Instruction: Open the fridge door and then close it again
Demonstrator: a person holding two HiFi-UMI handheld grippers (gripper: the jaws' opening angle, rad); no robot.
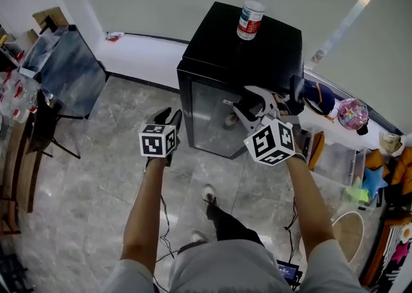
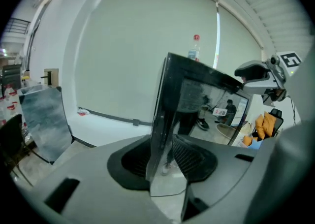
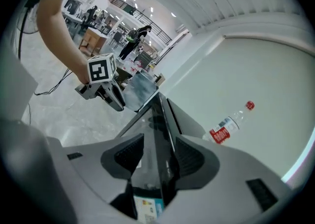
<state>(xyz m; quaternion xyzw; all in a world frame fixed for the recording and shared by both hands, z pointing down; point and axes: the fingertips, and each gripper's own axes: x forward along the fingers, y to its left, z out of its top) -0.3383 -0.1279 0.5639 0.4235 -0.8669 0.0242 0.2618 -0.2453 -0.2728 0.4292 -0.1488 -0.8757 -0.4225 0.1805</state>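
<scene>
Small black fridge (image 1: 257, 44) stands on the tiled floor, its glass fridge door (image 1: 215, 114) facing the person and a water bottle (image 1: 251, 11) upright on top. Left gripper (image 1: 168, 116): at the door's left front edge, jaws apart; the edge shows in the gap, no clear pad contact. Right gripper (image 1: 250, 105): at the upper right front corner, jaws part-closed over the door's top edge, which fills the space between the pads; reads as a grip.
</scene>
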